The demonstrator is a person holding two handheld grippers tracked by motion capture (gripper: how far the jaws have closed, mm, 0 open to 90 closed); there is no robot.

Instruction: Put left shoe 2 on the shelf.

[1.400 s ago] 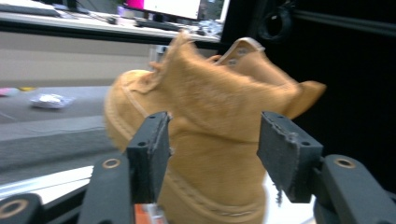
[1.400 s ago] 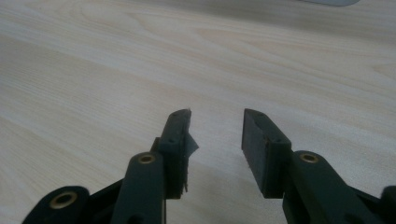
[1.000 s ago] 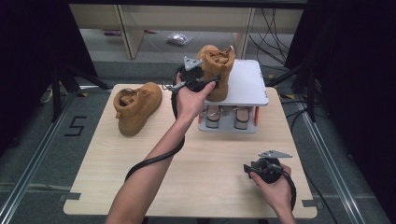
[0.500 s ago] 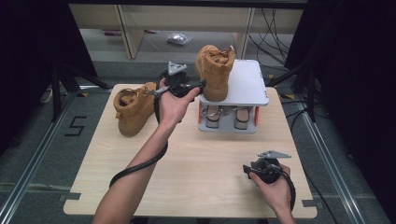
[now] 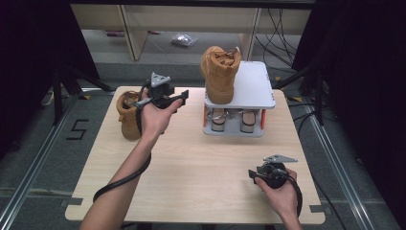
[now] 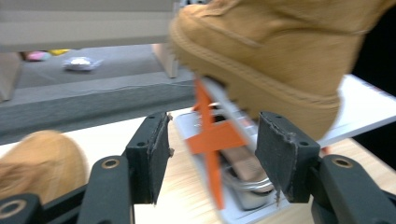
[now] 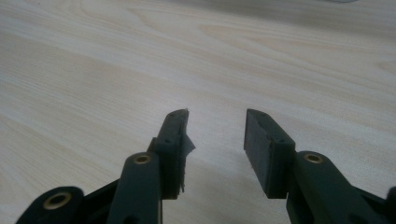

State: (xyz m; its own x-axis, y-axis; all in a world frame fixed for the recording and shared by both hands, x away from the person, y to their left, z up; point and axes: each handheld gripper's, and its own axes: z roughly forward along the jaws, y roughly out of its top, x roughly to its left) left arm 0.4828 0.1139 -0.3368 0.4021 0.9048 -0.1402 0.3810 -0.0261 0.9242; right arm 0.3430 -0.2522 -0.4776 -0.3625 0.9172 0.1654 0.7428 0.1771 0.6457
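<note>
Here, near right, right gripper (image 5: 253, 173) idle, jaws apart, empty. Mid-left, left gripper (image 5: 184, 96) jaws just closing, empty, beside bench boot (image 5: 127, 115). Far boot (image 5: 220, 72) overhangs rack (image 5: 253, 86) edge; bump could topple it.

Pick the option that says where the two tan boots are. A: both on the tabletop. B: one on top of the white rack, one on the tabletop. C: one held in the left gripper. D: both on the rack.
B: one boot stands upright on the white rack's top shelf, while the other boot sits on the table at the left.
</note>
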